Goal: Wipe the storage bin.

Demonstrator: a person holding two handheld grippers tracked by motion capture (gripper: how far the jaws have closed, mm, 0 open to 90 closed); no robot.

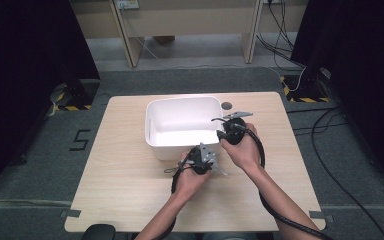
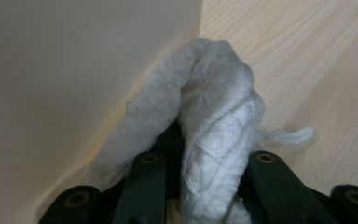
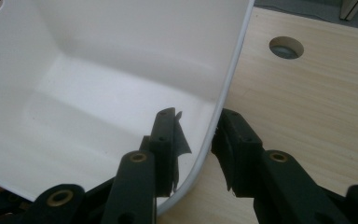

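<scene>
White cloth (image 2: 214,140) — bunched and clamped in our left claw (image 2: 205,163), pressed against the outer wall of the white tub (image 1: 182,107) just beside it. Right claw (image 3: 198,149) — jaws astride the tub's rim, one inside and one outside, not visibly pinching yet. Step in hand, as we judge it: steadying the tub so the cloth can go in. Next move calls for a firm rim grip, then lifting the cloth over the wall — desk (image 1: 130,190) underneath.
</scene>
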